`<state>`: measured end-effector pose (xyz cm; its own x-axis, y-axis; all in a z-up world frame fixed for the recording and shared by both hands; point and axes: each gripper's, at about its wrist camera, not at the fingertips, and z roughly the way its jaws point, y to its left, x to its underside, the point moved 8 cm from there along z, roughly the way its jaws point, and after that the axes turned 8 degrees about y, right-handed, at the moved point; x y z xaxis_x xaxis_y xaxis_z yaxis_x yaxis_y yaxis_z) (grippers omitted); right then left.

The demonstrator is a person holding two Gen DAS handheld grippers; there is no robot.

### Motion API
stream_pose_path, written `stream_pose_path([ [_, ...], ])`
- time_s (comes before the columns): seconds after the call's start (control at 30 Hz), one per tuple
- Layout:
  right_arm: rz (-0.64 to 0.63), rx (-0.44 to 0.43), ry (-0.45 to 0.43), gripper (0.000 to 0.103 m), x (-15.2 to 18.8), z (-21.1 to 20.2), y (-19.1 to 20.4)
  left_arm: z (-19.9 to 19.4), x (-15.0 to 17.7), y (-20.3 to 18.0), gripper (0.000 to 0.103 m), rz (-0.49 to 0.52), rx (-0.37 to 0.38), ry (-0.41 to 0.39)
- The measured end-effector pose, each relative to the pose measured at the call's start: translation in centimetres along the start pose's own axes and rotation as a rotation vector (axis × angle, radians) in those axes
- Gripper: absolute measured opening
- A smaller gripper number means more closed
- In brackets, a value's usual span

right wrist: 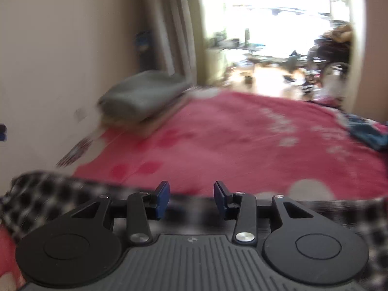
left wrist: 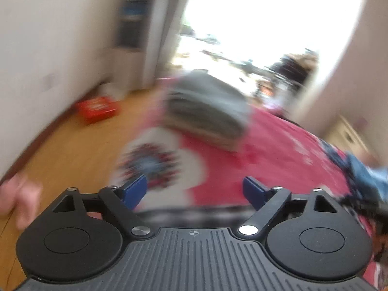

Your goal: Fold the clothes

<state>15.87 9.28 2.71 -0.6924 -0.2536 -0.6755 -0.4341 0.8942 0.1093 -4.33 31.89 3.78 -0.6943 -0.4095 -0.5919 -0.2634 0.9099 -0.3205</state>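
Spreading across both blurred views, a pink-red printed bedspread (right wrist: 242, 133) serves as the landmark. On its far left corner sits a stack of folded grey and beige clothes (right wrist: 143, 97); at its near edge lies a black-and-white checked garment (right wrist: 48, 194), just below both claws. The left gripper (left wrist: 195, 191) gapes wide, empty. The right gripper (right wrist: 191, 197) stands partly open, gripping nothing. A red box (left wrist: 98, 106) rests on the wooden floor (left wrist: 72, 150) left of the bedspread, its lettering unreadable.
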Motion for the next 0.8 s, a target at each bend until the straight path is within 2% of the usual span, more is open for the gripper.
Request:
stream_pose_path([
  [0.1, -0.023, -0.034, 0.066, 0.043, 1.2, 1.4, 2.3, -2.3, 4.5, 6.2, 0.095, -0.162, -0.084, 0.027],
  [0.17, -0.030, -0.040, 0.101, 0.043, 2.1, 2.3, 3.1, -2.6, 7.5, 9.7, 0.095, -0.307, -0.105, 0.045],
  [0.33, 0.048, -0.060, 0.172, 0.043, 3.6, 3.8, 3.9, -0.6, 13.3, 15.6, 0.095, -0.744, 0.017, 0.037],
  [0.4, 0.089, -0.066, 0.189, 0.043, 3.7, 3.9, 3.9, 0.3, 14.2, 16.5, 0.096, -0.840, 0.074, 0.004],
  [0.63, 0.128, -0.048, 0.213, 0.043, 4.3, 3.1, 4.1, 3.9, 14.7, 17.6, 0.099, -0.881, 0.148, -0.016],
  [0.8, 0.140, -0.039, 0.237, 0.043, 5.0, 3.2, 4.5, 4.5, 15.2, 18.7, 0.099, -0.914, 0.202, -0.039],
])
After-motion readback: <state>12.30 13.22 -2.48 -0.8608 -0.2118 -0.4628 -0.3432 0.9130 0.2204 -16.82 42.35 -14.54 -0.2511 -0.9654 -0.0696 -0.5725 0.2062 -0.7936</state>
